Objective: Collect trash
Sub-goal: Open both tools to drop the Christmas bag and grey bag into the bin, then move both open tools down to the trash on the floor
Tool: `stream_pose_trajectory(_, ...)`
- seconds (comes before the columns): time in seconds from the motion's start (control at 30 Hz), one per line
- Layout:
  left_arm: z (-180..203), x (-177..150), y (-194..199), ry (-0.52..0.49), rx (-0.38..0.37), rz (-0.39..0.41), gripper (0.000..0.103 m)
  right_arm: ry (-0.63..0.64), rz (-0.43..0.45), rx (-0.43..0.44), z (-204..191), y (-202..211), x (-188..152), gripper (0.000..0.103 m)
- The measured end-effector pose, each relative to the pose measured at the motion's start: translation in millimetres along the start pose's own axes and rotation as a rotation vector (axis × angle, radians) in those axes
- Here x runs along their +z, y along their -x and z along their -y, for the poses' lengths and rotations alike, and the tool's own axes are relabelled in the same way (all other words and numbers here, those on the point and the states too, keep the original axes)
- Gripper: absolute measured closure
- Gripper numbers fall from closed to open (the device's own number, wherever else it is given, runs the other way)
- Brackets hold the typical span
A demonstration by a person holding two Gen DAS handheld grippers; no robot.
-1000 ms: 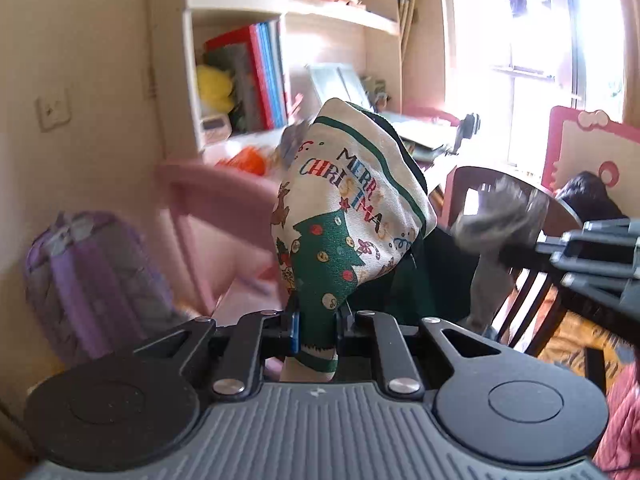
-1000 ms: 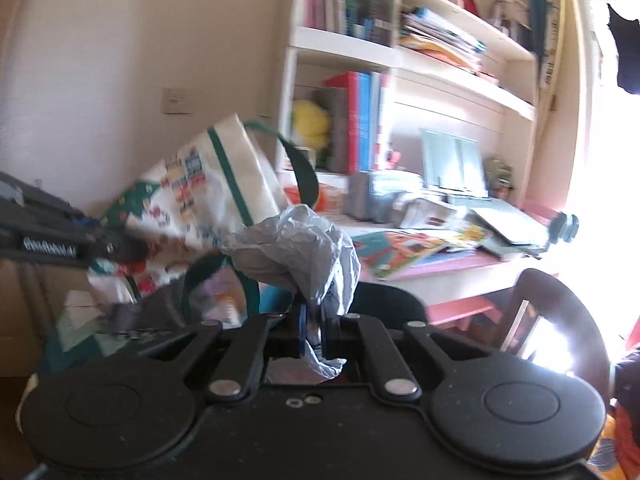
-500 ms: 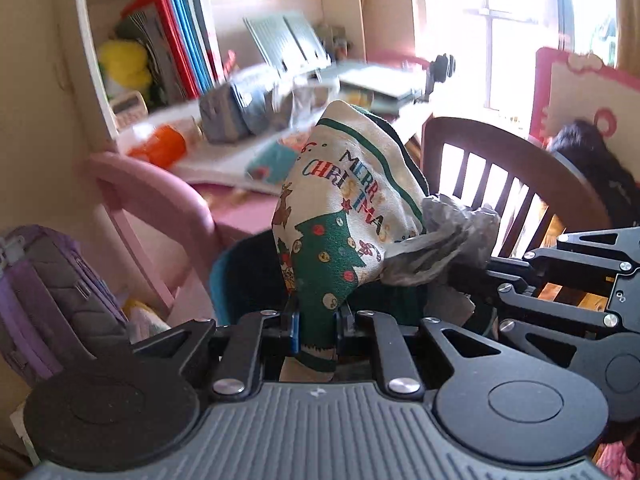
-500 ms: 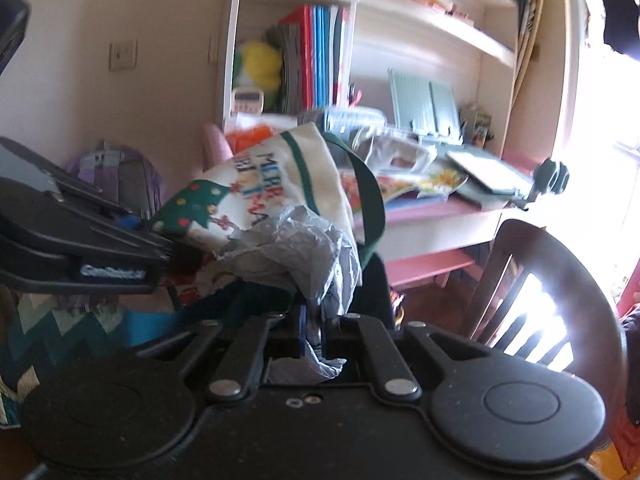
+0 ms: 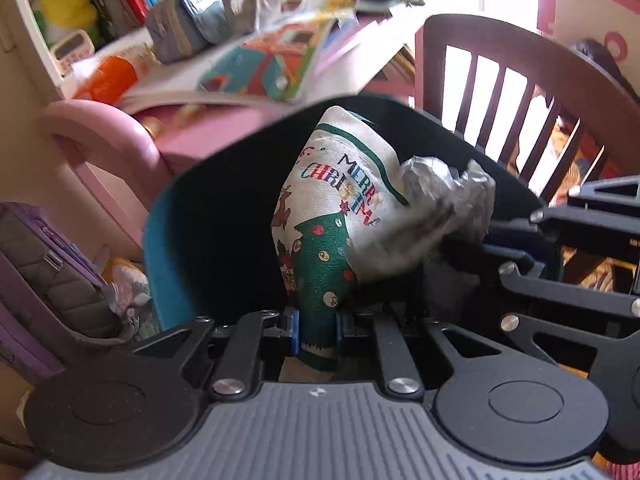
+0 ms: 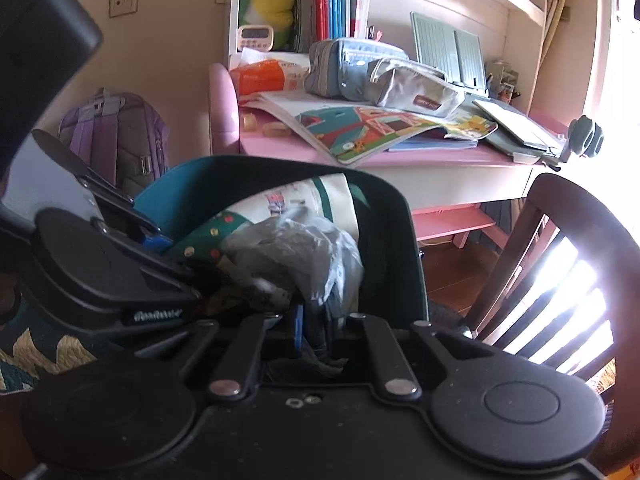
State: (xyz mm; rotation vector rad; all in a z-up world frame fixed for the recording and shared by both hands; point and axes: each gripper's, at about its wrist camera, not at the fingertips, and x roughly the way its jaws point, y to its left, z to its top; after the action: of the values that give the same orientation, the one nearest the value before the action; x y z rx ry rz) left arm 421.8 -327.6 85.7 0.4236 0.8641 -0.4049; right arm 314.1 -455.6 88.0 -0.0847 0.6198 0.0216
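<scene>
My left gripper [image 5: 317, 326] is shut on a white and green Christmas bag [image 5: 336, 216], held inside the mouth of a teal bin [image 5: 168, 248]. My right gripper [image 6: 320, 330] is shut on a crumpled grey plastic bag [image 6: 296, 256], held over the same bin [image 6: 384, 216]. In the left wrist view the plastic bag [image 5: 436, 208] touches the Christmas bag's right side, and the right gripper's body [image 5: 568, 272] reaches in from the right. In the right wrist view the Christmas bag [image 6: 288, 208] lies behind the plastic, with the left gripper's body [image 6: 100, 264] at the left.
A pink desk [image 6: 420, 156] with books, pouches and an orange packet [image 6: 260, 74] stands behind the bin. A dark wooden chair [image 6: 552, 264] is at the right. A purple backpack [image 6: 116, 136] leans against the wall at the left.
Both grippers have moved down with their loads. The Christmas bag and the grey plastic bag now sit within the teal bin's mouth, and the desk top has come into view.
</scene>
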Motion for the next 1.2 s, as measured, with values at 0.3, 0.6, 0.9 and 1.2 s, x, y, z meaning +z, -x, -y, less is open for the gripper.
stream_pose_trajectory(0.3,11,-3,-14,-0.058,0.004,-0.074,0.082,-0.03,-0.01,-0.022,9,-8,-5,0.081)
stream_pose_trajectory(0.6,4,-4,11,-0.027,0.001,0.007,0.039,-0.069,0.034,-0.007,16,15,-3,0.073)
stream_pose_trajectory(0.9,-14,-20,69,0.04,-0.012,0.12,0.032,-0.067,0.093,0.03,7,60,2,0.063)
stream_pose_trajectory(1.2,-39,-61,135,0.078,0.005,0.21,0.03,-0.028,0.153,0.108,-34,107,9,0.052)
